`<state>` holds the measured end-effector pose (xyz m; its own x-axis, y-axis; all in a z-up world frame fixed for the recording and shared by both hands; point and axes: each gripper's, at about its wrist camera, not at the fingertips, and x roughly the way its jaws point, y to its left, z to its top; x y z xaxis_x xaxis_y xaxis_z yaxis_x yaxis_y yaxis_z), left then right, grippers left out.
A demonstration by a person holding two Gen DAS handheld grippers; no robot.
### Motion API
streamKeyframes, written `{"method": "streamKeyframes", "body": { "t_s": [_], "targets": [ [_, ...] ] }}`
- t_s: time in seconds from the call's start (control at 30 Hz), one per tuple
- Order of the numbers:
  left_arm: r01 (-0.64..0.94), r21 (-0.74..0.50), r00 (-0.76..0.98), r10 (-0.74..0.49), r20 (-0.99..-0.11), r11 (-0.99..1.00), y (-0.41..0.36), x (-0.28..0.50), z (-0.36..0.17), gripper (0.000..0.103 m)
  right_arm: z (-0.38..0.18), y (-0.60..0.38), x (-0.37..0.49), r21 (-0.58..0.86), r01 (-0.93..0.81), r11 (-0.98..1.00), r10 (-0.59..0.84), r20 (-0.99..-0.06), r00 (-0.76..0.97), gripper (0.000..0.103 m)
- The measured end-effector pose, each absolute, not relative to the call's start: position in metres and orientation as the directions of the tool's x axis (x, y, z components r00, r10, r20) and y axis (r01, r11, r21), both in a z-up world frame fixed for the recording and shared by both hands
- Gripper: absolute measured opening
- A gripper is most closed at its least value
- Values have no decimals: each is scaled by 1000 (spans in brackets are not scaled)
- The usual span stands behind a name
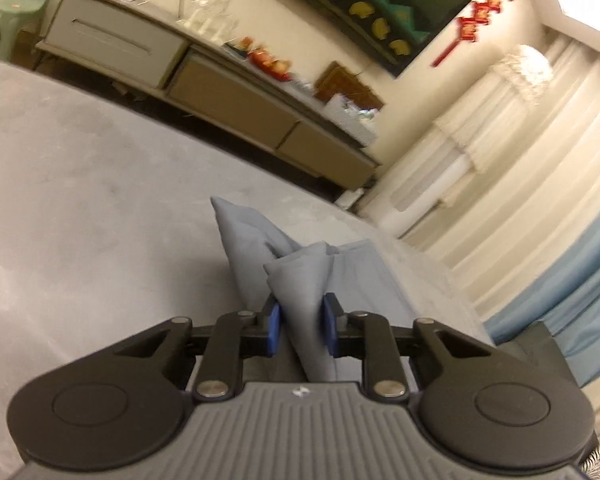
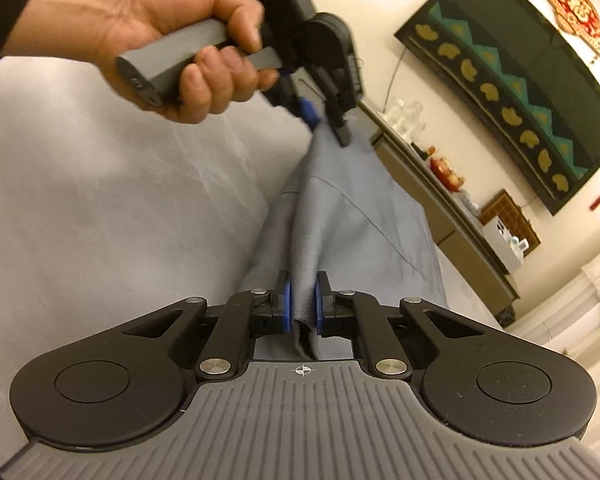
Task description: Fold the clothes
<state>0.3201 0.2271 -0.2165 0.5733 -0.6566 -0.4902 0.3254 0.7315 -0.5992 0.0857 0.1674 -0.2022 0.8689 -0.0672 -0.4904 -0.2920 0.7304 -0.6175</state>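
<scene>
A blue-grey garment (image 2: pixel 356 216) hangs stretched between both grippers above a grey bed surface (image 2: pixel 100 184). My right gripper (image 2: pixel 302 304) is shut on one bunched edge of the garment. My left gripper (image 2: pixel 326 120), held by a hand, is shut on the far edge and lifts it. In the left wrist view my left gripper (image 1: pixel 302 322) pinches a fold of the garment (image 1: pixel 300 276), with the rest trailing onto the bed (image 1: pixel 80 168).
A long low cabinet (image 1: pixel 220 96) with bottles, fruit and boxes stands along the wall beyond the bed. A green chair (image 1: pixel 24 4) is at its left end. Pale and blue curtains (image 1: pixel 520 184) hang to the right. A dark wall panel (image 2: pixel 512 80) hangs above the cabinet.
</scene>
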Motion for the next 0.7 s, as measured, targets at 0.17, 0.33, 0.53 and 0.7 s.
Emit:
{"method": "streamKeyframes", "body": {
  "t_s": [0.17,0.33,0.53,0.7],
  "targets": [
    [249,-619,557,-633,-537,744,229,334,-238,22,-222,181,85,-675,-311,669,-71,-475,877,20],
    [123,-662,540,-610,-580,739,239,327,-237,22,-236,165,80,-711,-368,599,-86,-514,853,17],
    [96,-687,439,-650,-621,721,227,262,-227,26,-250,36,77,-763,-316,564,-311,-551,774,5],
    [86,-665,578,-581,-573,742,253,234,-212,33,-196,-35,52,-608,-85,789,-352,-562,749,28]
  ]
}}
